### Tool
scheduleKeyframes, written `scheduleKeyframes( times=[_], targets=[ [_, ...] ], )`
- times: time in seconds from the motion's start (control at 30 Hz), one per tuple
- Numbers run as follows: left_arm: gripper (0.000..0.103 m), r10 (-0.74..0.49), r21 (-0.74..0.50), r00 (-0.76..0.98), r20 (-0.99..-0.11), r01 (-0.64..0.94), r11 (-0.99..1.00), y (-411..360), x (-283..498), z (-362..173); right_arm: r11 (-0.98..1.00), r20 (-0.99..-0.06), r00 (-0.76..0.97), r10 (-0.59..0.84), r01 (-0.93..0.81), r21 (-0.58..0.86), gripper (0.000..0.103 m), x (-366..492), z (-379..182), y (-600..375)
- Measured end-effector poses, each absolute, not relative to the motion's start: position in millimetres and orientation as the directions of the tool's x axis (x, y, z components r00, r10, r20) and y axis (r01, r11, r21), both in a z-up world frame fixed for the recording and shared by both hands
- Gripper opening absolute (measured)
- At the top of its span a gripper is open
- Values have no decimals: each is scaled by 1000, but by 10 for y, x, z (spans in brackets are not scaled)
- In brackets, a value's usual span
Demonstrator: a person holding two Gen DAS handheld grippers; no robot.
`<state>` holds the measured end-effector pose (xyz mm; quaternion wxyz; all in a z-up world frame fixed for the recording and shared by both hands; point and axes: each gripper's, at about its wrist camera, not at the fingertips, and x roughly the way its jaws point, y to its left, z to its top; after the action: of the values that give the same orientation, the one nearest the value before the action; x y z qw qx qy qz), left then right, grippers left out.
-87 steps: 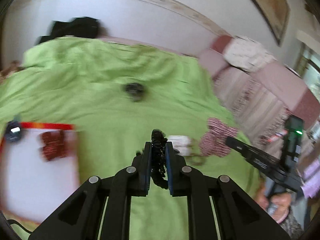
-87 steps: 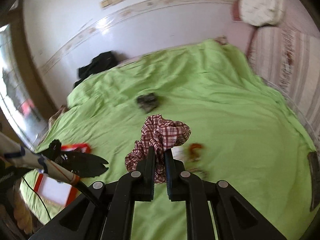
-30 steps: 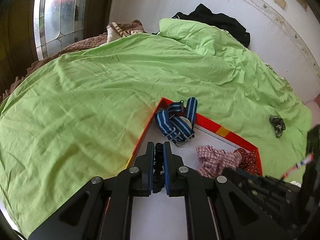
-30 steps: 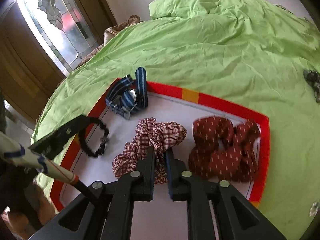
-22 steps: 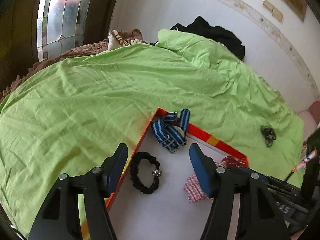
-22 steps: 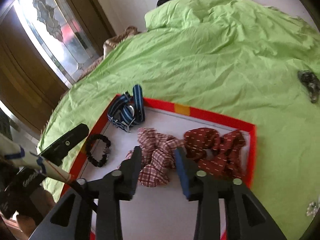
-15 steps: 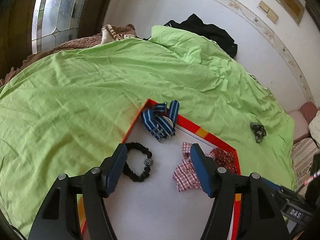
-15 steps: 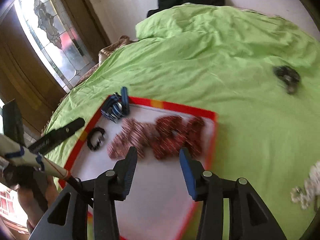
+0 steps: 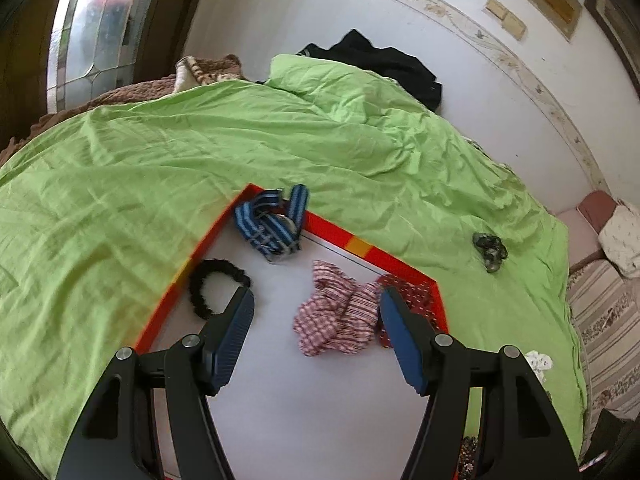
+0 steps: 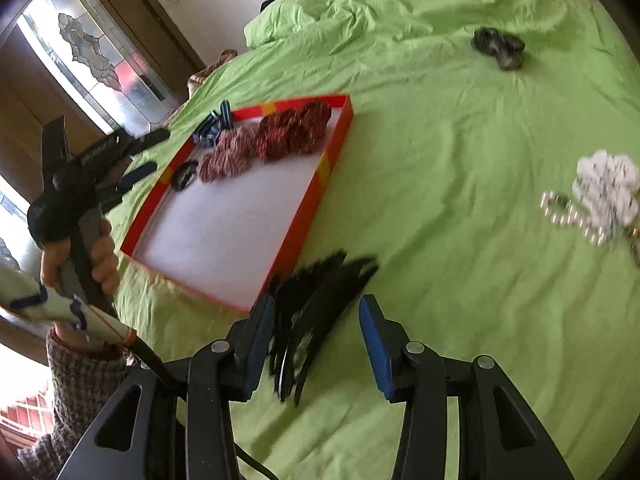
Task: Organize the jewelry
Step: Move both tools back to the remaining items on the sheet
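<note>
- The left gripper, black with blue pads, hangs over the shallow red-rimmed tray with a white floor; its jaws stand wide apart and hold nothing
- Between its pads, lower down on the tray floor, lies the pink-and-white checked fabric scrunchie, not touched by either pad
- At 3 o'clock of that scrunchie, touching it, sits the dark red dotted fabric scrunchie, partly hidden behind the right-hand pad
- The blue-and-navy striped woven strap lies in the tray's far corner, at 11 o'clock of the checked scrunchie, one end draped over the rim
- The black beaded bracelet lies against the tray's left rim, at 9 o'clock of the checked scrunchie, just past the left pad
- The right gripper is out over the wrinkled lime-green bedsheet, beside the tray's near corner; its jaws are partly apart and grip nothing
- Between its pads, on the sheet, lies a black claw-toothed hair clip, blurred; it seems close to the left-hand pad, but contact cannot be told
- At 3 o'clock in the right wrist view, a white crumpled fabric scrunchie lies with a silvery link bracelet touching it
- At 1 o'clock, well apart from the tray, sits a dark grey mottled scrunchie
- A person's hand grasps the left gripper's handle at 9 o'clock
</note>
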<state>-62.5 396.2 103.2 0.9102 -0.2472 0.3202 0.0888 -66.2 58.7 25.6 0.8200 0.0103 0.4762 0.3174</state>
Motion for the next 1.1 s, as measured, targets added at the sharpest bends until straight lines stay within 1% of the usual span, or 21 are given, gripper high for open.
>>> scheduleKeyframes(
  times=[0.1,0.3,0.43,0.63,0.77,0.9,1.1],
  targets=[
    [65,-5,-379,782,-624,-297,876,3840,-614,1042,828,-794,379,476,-497,260,48,-717,157,573],
    [65,-79,-381,805,-588,-189,905,3506,-666,1152,877,-783,434,445,-389,283,48,-704,120,58],
    [65,-165,-376,802,-575,-80,923,3115,-682,1213,884,-770,445,456,-328,334,48,-692,108,-273],
    [65,-275,-361,748,-604,51,931,2518,-748,1138,889,-738,500,454,-306,340,48,-828,172,-589],
    [65,-335,-381,688,-644,92,920,2213,-849,971,900,-719,541,436,-281,334,48,-904,200,-845],
    [65,-350,-366,642,-682,115,923,1911,-982,785,907,-703,575,419,-230,352,48,-917,184,-1132],
    [65,-295,-263,626,-722,146,954,1589,-1106,630,913,-690,610,389,-159,375,48,-834,178,-1477]
  ],
)
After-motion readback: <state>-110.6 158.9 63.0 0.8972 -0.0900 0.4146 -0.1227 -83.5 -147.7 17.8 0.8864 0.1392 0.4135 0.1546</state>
